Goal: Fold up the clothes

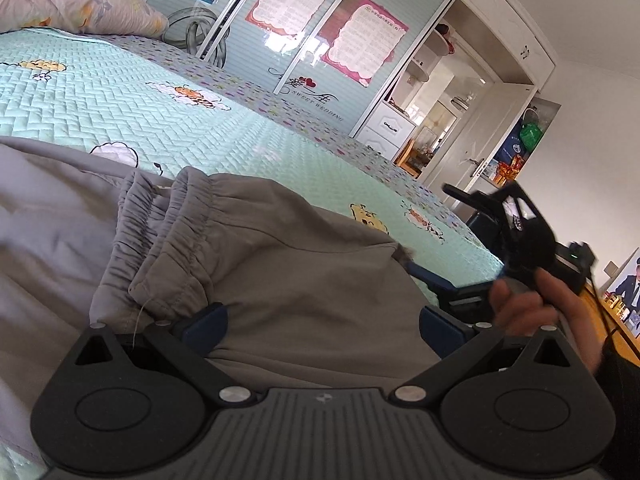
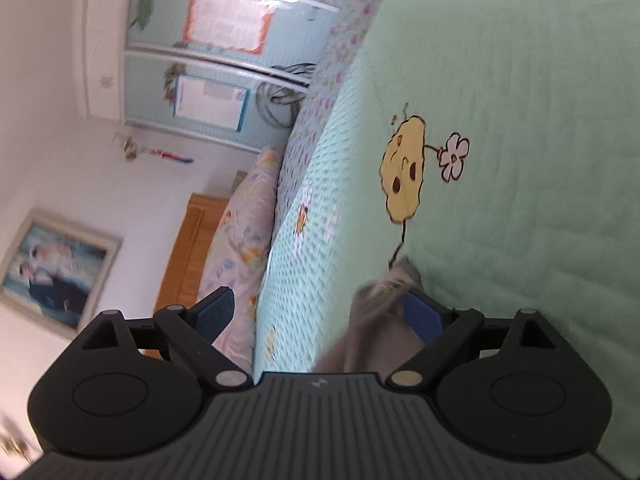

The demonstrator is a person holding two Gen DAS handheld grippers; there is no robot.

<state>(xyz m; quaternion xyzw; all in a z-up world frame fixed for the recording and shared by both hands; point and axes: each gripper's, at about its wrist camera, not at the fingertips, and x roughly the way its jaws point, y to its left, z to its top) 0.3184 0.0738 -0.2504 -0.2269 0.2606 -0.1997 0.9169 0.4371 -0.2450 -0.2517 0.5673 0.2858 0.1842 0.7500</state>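
Your room: mint quilted bedspread (image 1: 120,92), floral pillow (image 1: 68,0), poster-covered sliding wardrobe (image 1: 288,40), white walls, daylight glare.

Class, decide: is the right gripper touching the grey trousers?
Touching. In the right wrist view, the grey trousers drape against one blue finger of the open right gripper.

Beyond the grey trousers (image 1: 280,248) the green bedspread (image 1: 100,100) lies open up to the pillow (image 1: 72,0).

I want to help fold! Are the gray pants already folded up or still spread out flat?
Partly folded. The gray pants lie doubled on the bed cover: two gathered elastic bands sit stacked side by side. How neat, cannot tell.
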